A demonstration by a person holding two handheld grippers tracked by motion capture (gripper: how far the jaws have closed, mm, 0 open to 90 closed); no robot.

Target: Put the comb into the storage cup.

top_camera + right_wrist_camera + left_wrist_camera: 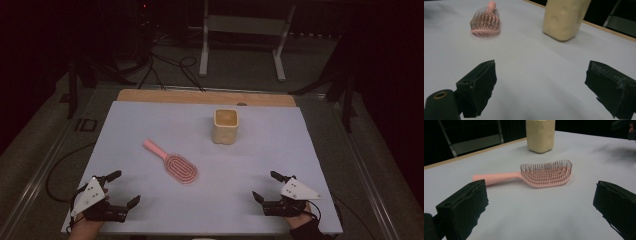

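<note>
I have both tools spread and empty, left tool [118, 189] at 7, right tool [265, 186] at 5, pink hairbrush [172, 162] centre, cream cup [225, 126] at 12 on the surface [150, 125]

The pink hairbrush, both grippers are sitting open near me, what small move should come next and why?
Probably ease the left gripper forward toward the pink hairbrush. Its jaws stand wide open and empty, and the brush lies flat, bristles up, just ahead of them in the left gripper view, with its handle free on the white table cover. The right gripper is also open but farther from it.
</note>
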